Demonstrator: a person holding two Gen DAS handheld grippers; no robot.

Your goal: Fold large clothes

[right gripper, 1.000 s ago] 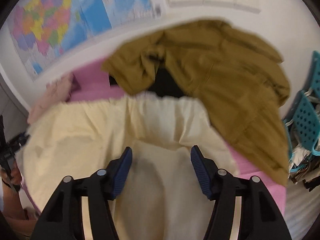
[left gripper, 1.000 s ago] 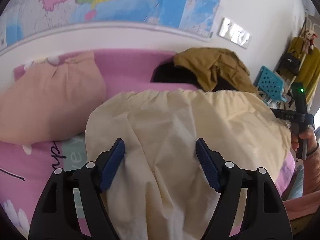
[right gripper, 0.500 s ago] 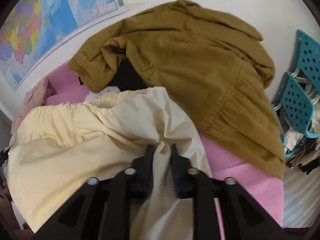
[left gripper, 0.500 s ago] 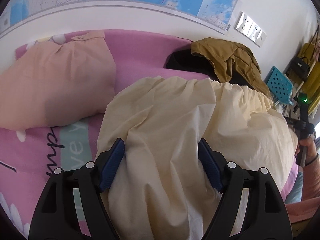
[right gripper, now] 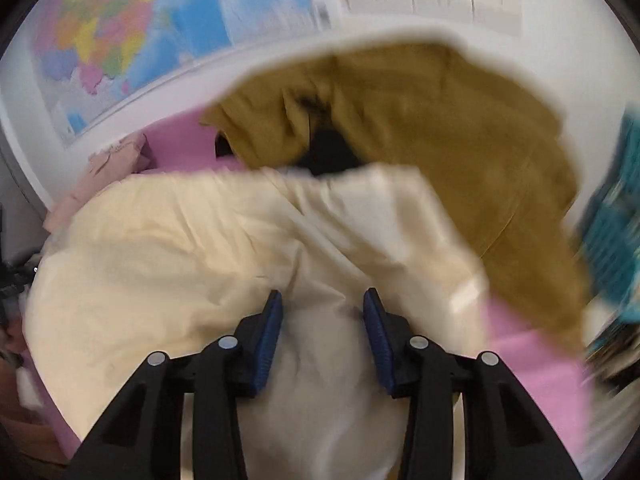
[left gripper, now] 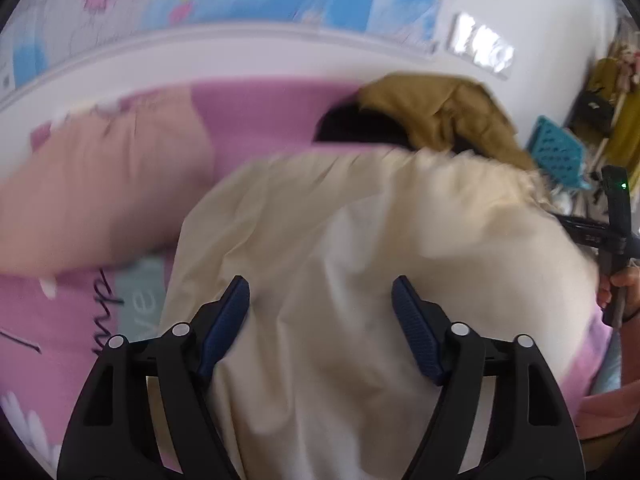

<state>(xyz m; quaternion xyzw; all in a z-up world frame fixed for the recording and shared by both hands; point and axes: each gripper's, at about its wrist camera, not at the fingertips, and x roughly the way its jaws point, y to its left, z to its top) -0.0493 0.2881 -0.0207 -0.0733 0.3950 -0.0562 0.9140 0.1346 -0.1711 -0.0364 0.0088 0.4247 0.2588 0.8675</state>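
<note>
A large cream garment (left gripper: 360, 240) lies spread on the pink bed (left gripper: 264, 120); it also fills the right wrist view (right gripper: 180, 248). My left gripper (left gripper: 320, 308) is open, its blue pads wide apart just above the cloth near its front left part. My right gripper (right gripper: 322, 320) is open over the garment's right part, with cloth lying between and below its pads. The right gripper's handle and the hand on it show at the right edge of the left wrist view (left gripper: 616, 240). Both views are blurred by motion.
A peach folded garment (left gripper: 100, 196) lies on the bed to the left. An olive-brown jacket (right gripper: 440, 140) over something black (right gripper: 332, 156) lies at the back right. A teal perforated chair (left gripper: 556, 152) stands beyond the bed. Maps (right gripper: 120, 40) hang on the wall.
My right gripper was shut on a bunch of the cream cloth half a second ago and is now open, having let it go. Both cameras have tilted back up.
</note>
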